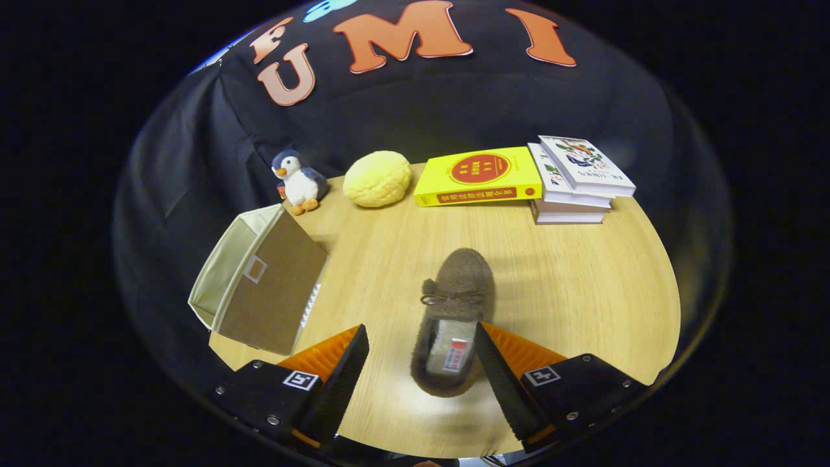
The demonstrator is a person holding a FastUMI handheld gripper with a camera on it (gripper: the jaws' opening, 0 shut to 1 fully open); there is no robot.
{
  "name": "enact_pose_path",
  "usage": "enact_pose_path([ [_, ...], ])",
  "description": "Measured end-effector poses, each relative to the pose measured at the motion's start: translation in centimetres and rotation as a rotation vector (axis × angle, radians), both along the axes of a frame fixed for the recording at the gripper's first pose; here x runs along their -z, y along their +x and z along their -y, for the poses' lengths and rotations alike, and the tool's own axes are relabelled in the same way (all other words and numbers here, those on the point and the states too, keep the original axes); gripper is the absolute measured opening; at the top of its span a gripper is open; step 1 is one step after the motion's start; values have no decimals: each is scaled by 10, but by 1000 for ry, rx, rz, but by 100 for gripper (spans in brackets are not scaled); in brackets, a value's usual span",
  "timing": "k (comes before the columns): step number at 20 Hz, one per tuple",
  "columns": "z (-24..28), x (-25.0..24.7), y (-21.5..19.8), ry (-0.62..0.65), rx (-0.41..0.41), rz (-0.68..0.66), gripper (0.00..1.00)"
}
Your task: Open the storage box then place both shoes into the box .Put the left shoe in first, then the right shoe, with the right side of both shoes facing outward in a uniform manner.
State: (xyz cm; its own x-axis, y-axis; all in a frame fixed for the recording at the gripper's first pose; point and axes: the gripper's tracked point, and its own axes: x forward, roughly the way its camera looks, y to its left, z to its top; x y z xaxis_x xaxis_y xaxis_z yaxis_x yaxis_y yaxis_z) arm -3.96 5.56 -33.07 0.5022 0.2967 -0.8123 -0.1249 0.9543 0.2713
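A staged recording booth dressed as a home corner, black cloth wall (454, 104) hung behind a round wooden bench (570, 285), household things laid out on it, plush penguin (297, 181), stacked books (570, 185), fabric storage box (259, 282)

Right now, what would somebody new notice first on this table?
Probably the fuzzy brown shoe lying on the wooden table, its heel between the open claw's fingers. Next, the toy penguin and yellow bun-shaped plush at the far edge, and the storage box beside the shoe.

Tongs (421, 353): screws, square markers
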Motion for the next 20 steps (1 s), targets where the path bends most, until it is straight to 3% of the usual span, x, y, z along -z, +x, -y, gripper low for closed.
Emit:
enact_pose_path([
  [6,26,55,3,-48,-1,-51,97],
  [12,29,92,31,-43,61,-62,87],
  [14,18,101,32,14,54,-106,77],
  [18,26,112,37,-26,67,-125,38],
  [19,29,112,37,-38,86,-125,25],
  [20,31,110,39,-48,103,-121,19],
])
